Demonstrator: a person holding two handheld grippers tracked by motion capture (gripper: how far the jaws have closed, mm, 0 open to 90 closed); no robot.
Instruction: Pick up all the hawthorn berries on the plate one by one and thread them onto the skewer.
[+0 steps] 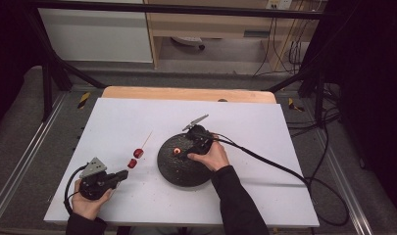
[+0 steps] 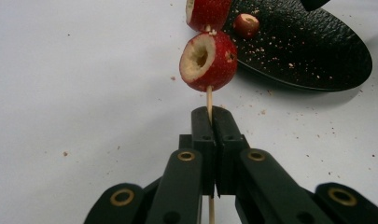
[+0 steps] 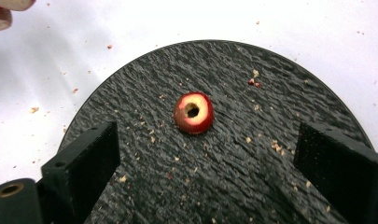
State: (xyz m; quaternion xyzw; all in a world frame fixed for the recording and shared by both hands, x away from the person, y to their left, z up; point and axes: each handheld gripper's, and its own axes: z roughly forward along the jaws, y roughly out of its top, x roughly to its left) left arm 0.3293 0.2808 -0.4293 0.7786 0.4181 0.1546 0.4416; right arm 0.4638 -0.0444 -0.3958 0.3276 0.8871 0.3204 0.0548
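The left gripper (image 2: pixel 210 122) is clamped on a thin wooden skewer (image 2: pixel 208 98), its jaws pressed flat together with the stick running up between them. Gripping low on the shaft leaves the far length free, which is likely why it is held there: two cored red fruits (image 2: pixel 208 60) already sit threaded on it, one just beyond the jaws and another farther up, touching the first. In the high view the left gripper (image 1: pixel 118 175) sits near the front left of the white table (image 1: pixel 264 196), with the skewer angled away over it and the fruits (image 1: pixel 135 157) part-way along, so the point stays clear for the next piece.

The right gripper (image 3: pixel 205 158) is spread wide, holding nothing. Its jaws stand either side of a single cored fruit (image 3: pixel 193 112) lying on the black plate (image 3: pixel 270 93), hole facing up, well apart from both pads. That wide stance looks like a set-up for closing on the fruit from its sides, which would leave the bored hole open for the skewer. From above, the right gripper (image 1: pixel 193 143) hovers over the plate's (image 1: pixel 179 174) far edge, hand resting beside it.

Crumbs are scattered over the plate and the table, probably from coring. The plate keeps the loose fruit apart from the skewer until it is picked.
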